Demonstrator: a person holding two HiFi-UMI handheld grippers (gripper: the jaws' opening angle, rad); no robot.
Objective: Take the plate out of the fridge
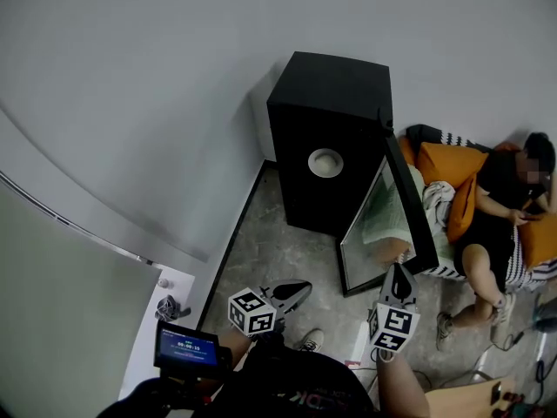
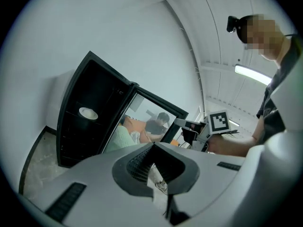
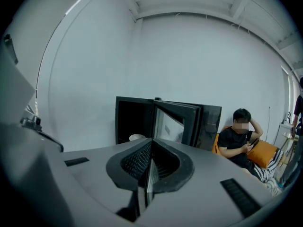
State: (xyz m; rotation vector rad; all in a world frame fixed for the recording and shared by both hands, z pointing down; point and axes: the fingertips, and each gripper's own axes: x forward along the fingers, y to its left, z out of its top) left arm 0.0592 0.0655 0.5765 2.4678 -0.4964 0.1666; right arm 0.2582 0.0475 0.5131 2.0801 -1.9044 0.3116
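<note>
A black fridge (image 1: 326,94) stands on the floor against the white wall, and its glass door (image 1: 409,212) is swung open to the right. A white plate (image 1: 325,162) lies on a shelf inside; I also see the plate (image 2: 88,112) in the left gripper view and the plate (image 3: 136,137) in the right gripper view. My left gripper (image 1: 298,291) hovers in front of the fridge, well short of it, shut and holding nothing. My right gripper (image 1: 399,274) is near the door's lower edge, also shut and holding nothing. Both the left gripper (image 2: 153,146) and the right gripper (image 3: 151,141) point toward the fridge.
A person (image 1: 500,207) sits on a sofa with orange cushions (image 1: 448,164) right of the open door. A white ledge (image 1: 174,286) with a small dark object stands at the lower left. A small screen (image 1: 187,347) is mounted near my left hand.
</note>
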